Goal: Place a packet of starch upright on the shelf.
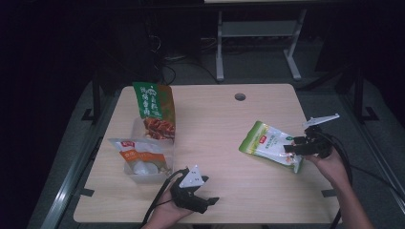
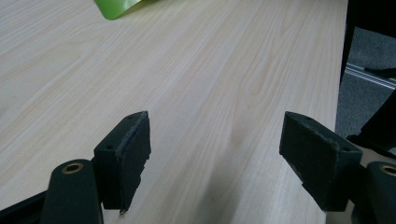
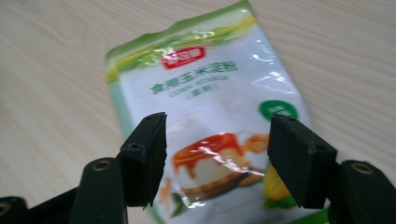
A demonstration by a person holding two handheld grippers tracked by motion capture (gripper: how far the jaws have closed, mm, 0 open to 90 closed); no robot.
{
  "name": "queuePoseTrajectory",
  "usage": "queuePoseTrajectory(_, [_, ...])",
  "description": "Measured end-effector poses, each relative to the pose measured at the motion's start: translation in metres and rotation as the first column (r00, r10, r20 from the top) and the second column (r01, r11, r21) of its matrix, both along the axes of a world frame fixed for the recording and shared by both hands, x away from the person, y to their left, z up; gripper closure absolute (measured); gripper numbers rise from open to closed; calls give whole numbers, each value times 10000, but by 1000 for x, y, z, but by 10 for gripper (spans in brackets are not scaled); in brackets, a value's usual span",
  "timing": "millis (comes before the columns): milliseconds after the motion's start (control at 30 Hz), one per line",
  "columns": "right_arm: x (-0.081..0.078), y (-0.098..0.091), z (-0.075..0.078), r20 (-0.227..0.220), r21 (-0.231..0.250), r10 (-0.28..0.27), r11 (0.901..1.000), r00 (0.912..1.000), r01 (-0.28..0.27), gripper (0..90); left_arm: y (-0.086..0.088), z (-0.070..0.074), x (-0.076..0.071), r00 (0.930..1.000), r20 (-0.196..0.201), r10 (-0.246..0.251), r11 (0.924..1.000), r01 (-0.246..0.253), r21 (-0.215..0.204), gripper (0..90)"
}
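Now, right gripper (image 1: 292, 144): jaws apart, over near end of starch pouch (image 1: 271, 145), seemingly not gripping.
Starch pouch: flat on table (image 1: 224, 124), right side.
Left gripper (image 1: 208, 204): jaws apart, empty, near front edge.

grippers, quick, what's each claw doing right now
Left claw: open, empty, over bare table.
Right claw: open, above the green and white pouch, not gripping it.
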State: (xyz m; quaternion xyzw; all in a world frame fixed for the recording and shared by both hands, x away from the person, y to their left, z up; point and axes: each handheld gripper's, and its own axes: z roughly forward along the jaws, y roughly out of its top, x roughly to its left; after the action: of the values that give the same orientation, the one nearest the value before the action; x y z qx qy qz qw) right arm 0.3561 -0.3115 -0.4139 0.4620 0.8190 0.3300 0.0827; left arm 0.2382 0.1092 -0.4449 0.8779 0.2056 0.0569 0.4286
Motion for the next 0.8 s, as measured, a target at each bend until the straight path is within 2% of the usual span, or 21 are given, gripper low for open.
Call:
queuePoseTrajectory(133, [15,-8,-3,-191,-135,-172,9998,9997,170,339,-3,1,0,10000,21,31,10000,-31,-5,245])
queuePoseTrajectory(300, [30,-18,-10,-365,62,-362,9993,9987,364,320,-5,2,1,10000,14,41,10000,-41,31,245])
queuePoseTrajectory(367, [34,-23,-16,-767,221,-430,9988,9961,448,314,-6,2,1,10000,37,2,10000,-2,56,245])
queuePoseTrajectory(400, [35,-25,-18,-988,461,-497,9974,9939,545,313,-7,2,1,10000,26,-19,10000,19,72,245])
queuePoseTrajectory(500, [34,-29,-21,-1347,881,-566,9937,9893,688,302,-8,1,1,10000,7,-65,9999,65,97,245])
queuePoseTrajectory(800, [18,-31,-23,-1348,1188,-484,9908,9897,647,306,-9,2,0,9999,29,-105,9999,105,105,245])
